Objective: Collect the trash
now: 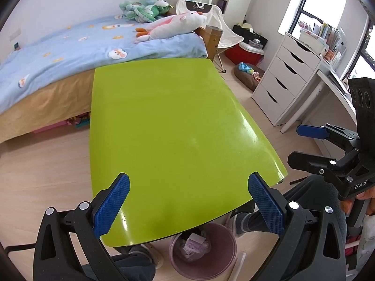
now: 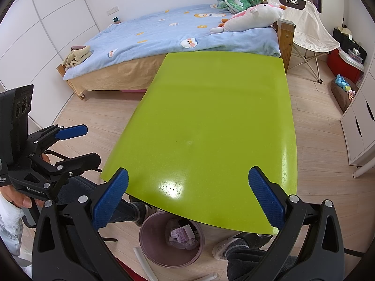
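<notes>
A bare lime-green table (image 1: 173, 126) fills the middle of both views (image 2: 211, 121). Under its near edge stands a round pinkish trash bin (image 1: 225, 257), also in the right wrist view (image 2: 150, 241), holding crumpled wrappers (image 1: 194, 245) (image 2: 180, 234). My left gripper (image 1: 188, 201) is open and empty above the table's near edge; it shows side-on in the right wrist view (image 2: 91, 142). My right gripper (image 2: 187, 196) is open and empty over the near edge; it shows at the right of the left wrist view (image 1: 293, 144).
A bed with a blue quilt (image 1: 58, 53) and plush toys (image 1: 173, 23) stands behind the table. A white drawer unit (image 1: 286, 75) and desk are at the right. A folding chair (image 2: 304, 21) and red box (image 2: 342, 63) are beyond. The person's feet (image 2: 232, 245) are beside the bin.
</notes>
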`<act>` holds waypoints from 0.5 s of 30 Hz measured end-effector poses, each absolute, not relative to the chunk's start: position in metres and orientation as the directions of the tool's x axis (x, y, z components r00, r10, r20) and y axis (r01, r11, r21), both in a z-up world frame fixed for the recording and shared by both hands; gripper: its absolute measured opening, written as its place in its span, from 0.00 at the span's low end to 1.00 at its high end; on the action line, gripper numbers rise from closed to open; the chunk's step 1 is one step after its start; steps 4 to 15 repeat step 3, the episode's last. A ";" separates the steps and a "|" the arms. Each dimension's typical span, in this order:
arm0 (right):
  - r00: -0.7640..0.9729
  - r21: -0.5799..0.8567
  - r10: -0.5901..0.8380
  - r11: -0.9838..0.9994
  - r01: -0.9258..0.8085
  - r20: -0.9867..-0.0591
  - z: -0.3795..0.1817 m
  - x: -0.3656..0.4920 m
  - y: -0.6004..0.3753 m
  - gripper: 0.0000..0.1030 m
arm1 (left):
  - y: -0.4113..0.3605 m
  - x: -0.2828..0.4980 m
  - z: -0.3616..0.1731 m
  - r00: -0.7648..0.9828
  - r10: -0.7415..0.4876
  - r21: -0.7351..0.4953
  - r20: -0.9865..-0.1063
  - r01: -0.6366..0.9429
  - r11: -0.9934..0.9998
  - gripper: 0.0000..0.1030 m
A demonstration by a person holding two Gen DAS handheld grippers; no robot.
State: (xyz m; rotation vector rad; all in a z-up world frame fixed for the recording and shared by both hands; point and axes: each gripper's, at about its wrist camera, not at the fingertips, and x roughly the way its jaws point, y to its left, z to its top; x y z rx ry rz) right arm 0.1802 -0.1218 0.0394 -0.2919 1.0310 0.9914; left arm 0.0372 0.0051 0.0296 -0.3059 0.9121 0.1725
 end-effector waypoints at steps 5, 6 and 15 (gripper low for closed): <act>0.146 0.227 0.550 0.553 -0.802 -0.822 0.040 0.180 -0.122 0.97 | 0.005 0.037 0.029 0.604 0.021 -0.184 -0.796 -0.275 0.944 0.94; 0.146 0.227 0.550 0.553 -0.802 -0.822 0.040 0.180 -0.122 0.97 | 0.005 0.037 0.029 0.604 0.021 -0.184 -0.796 -0.275 0.944 0.94; 0.146 0.227 0.550 0.553 -0.802 -0.822 0.040 0.180 -0.122 0.97 | 0.005 0.037 0.029 0.604 0.021 -0.184 -0.796 -0.275 0.944 0.94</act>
